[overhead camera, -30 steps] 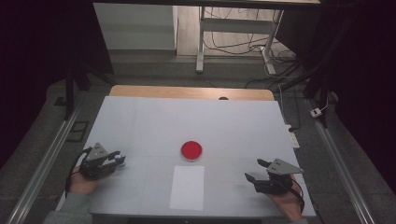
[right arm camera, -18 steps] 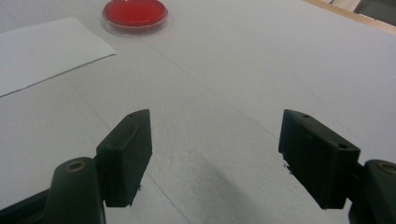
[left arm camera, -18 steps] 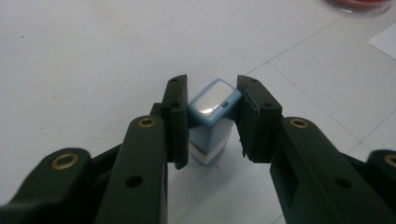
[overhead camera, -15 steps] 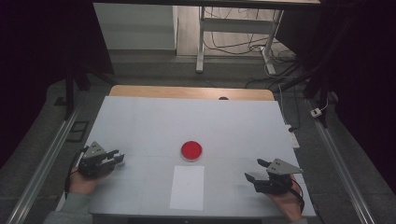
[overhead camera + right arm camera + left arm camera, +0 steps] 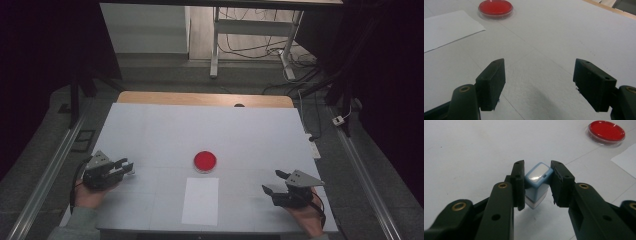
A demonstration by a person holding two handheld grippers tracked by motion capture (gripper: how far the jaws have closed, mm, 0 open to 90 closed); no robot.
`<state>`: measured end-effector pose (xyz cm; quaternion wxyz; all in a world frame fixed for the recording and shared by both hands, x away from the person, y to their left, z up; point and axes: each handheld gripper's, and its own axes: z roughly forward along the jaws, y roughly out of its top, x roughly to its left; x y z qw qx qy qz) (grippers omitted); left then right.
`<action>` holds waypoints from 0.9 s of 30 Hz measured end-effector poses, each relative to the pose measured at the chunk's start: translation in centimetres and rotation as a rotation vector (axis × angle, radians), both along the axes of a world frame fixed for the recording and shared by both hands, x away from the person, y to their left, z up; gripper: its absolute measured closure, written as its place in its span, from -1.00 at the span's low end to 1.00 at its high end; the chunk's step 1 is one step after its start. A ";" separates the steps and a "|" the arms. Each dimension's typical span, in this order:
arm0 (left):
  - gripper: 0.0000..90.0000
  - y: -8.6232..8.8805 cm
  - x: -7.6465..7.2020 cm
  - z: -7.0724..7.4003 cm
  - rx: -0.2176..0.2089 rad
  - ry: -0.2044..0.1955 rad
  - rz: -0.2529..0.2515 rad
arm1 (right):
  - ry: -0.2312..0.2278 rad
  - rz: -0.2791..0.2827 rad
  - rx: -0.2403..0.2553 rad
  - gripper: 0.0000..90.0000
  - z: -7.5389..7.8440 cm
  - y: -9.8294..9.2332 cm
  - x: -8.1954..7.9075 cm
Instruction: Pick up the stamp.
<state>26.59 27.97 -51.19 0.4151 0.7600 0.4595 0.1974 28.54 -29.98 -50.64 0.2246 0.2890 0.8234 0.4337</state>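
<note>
On the pale grey counter (image 5: 200, 130), the left claw (image 5: 126, 166) sat near the left edge, held in the person's left hand (image 5: 90, 196), and its jaws were drawn in narrow around a small square block with a light blue glossy top and a white base (image 5: 537, 185). In the left gripper view the block stood tilted between the two black jaws, the left one pressed against its side and the right one touching its upper corner, with the counter showing below its white base; whether the base rested on the surface could not be told. The right claw (image 5: 275, 181) lay near the right edge, well apart from the left one, held in the person's right hand (image 5: 306, 219); its jaws stood wide with nothing between them, and in the right gripper view bare counter showed through the gap. Between the two claws, toward the middle of the counter, sat a round shallow clear dish with a red filling (image 5: 205, 161). Just in front of it, on the person's side, a white rectangular sheet of paper (image 5: 200, 200) lay flat, close to the dish but apart from it.
</note>
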 end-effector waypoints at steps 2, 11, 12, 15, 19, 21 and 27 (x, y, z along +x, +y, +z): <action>0.48 0.0 -0.1 0.2 -0.009 -0.006 0.000 | -0.003 0.000 0.004 -0.42 0.0 0.0 0.0; 0.48 -0.2 -0.4 0.8 -0.043 -0.018 -0.005 | -0.012 -0.006 0.009 -0.40 0.2 0.0 -0.1; 0.48 -0.3 -0.4 0.8 -0.044 -0.018 -0.006 | -0.013 -0.010 0.005 -0.40 0.2 0.0 -0.1; 0.48 -0.3 -0.4 1.0 -0.049 -0.021 -0.007 | -0.015 -0.011 0.008 -0.39 0.2 -0.1 -0.1; 0.48 -0.3 -0.5 1.3 -0.050 -0.033 -0.004 | -0.017 -0.012 0.013 -0.39 0.2 0.0 0.0; 0.48 -0.3 -0.6 1.5 -0.053 -0.039 -0.005 | -0.016 -0.010 0.014 -0.39 0.2 0.0 0.0; 0.48 -0.3 -0.8 1.9 -0.074 -0.050 -0.007 | -0.019 -0.015 0.020 -0.39 0.4 0.0 -0.1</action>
